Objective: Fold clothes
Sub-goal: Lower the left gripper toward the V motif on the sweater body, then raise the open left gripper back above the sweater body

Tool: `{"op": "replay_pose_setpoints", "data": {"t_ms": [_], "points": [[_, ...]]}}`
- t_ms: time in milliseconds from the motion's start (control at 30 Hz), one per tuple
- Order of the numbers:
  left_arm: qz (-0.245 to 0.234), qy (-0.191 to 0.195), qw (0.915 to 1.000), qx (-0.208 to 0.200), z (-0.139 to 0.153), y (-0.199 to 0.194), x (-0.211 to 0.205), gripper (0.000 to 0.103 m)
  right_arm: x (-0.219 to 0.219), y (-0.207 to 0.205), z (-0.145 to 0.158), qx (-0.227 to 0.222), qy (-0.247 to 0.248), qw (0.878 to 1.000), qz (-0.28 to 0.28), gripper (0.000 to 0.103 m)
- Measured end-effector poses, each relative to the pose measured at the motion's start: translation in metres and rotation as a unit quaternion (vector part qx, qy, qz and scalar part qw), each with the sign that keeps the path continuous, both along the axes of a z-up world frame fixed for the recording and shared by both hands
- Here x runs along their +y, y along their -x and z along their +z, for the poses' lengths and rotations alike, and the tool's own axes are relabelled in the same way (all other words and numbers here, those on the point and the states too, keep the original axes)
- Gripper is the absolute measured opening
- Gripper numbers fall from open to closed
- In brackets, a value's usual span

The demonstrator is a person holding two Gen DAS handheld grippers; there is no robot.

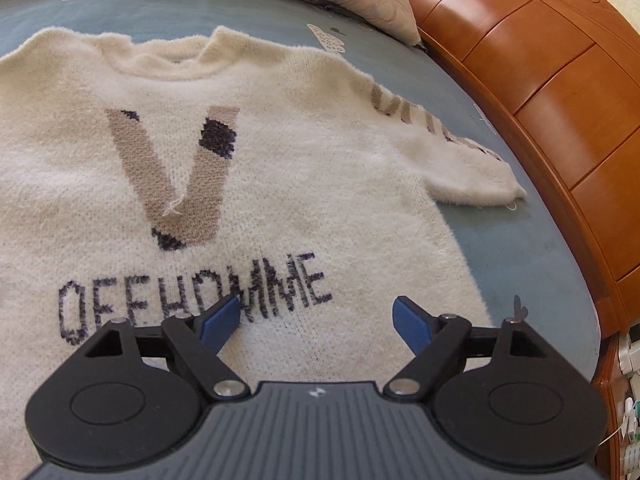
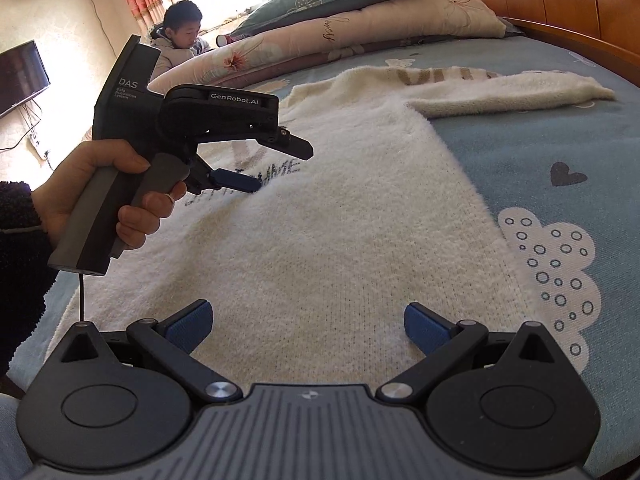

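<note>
A cream fuzzy sweater [image 1: 300,184] with a tan V and dark lettering lies face up, spread flat on the bed. One sleeve [image 1: 460,160] stretches out to the right. My left gripper [image 1: 316,316] hovers open over the lettering near the sweater's lower front, with nothing between its blue pads [image 1: 222,320]. In the right wrist view the same sweater [image 2: 320,232] fills the middle, with its sleeve [image 2: 508,92] at the far right. My right gripper [image 2: 308,326] stands open just above the hem area. A hand [image 2: 88,188] holds the left gripper [image 2: 272,164] above the lettering.
The blue patterned sheet [image 1: 508,248] covers the bed. A wooden headboard [image 1: 560,100] curves along the right. Pillows and a folded quilt [image 2: 360,24] lie at the far end. A person [image 2: 180,36] sits beyond them. A television [image 2: 20,76] hangs on the left wall.
</note>
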State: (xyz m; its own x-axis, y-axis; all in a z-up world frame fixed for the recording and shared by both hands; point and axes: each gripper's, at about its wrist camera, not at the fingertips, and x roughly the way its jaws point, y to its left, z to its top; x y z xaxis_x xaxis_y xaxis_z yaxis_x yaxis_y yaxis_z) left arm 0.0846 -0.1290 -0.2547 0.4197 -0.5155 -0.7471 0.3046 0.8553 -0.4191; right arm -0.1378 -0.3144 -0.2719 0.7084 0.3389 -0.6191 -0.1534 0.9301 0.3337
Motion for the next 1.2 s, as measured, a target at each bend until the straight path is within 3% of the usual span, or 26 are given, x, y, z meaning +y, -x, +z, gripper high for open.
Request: {"op": "replay_pose_setpoints", "data": {"t_ms": [167, 333, 433, 533, 700, 900, 1033, 1200], "points": [[-0.036, 0.059, 0.9975, 0.012, 0.007, 0.01, -0.012, 0.085, 0.002, 0.0, 0.0, 0.0, 0.004, 1.0, 0.003, 0.103], [-0.055, 0.038, 0.9976, 0.019, -0.009, 0.021, -0.029, 0.085, 0.003, -0.001, -0.001, 0.0, 0.011, 1.0, 0.002, 0.103], [-0.043, 0.039, 0.9978, 0.033, -0.004, 0.032, -0.019, 0.086, 0.003, -0.001, -0.001, 0.0, 0.011, 1.0, 0.002, 0.103], [-0.05, 0.015, 0.9985, 0.015, 0.005, 0.051, -0.007, 0.086, 0.002, -0.001, -0.001, 0.001, 0.009, 1.0, 0.0, 0.103], [-0.026, 0.014, 0.9992, 0.027, -0.004, 0.072, 0.026, 0.087, 0.004, -0.001, -0.001, 0.001, 0.013, 1.0, 0.0, 0.103], [-0.022, 0.004, 0.9997, 0.006, 0.001, 0.11, 0.046, 0.088, 0.006, 0.001, -0.002, -0.002, 0.02, 1.0, -0.001, 0.103], [-0.011, -0.044, 0.9981, -0.04, 0.007, 0.122, 0.057, 0.088, 0.009, 0.001, -0.004, -0.009, 0.033, 0.999, 0.0, 0.103], [0.016, -0.092, 0.99, -0.105, 0.011, 0.115, 0.072, 0.088, 0.012, 0.004, -0.009, -0.021, 0.046, 0.999, 0.0, 0.103]]}}
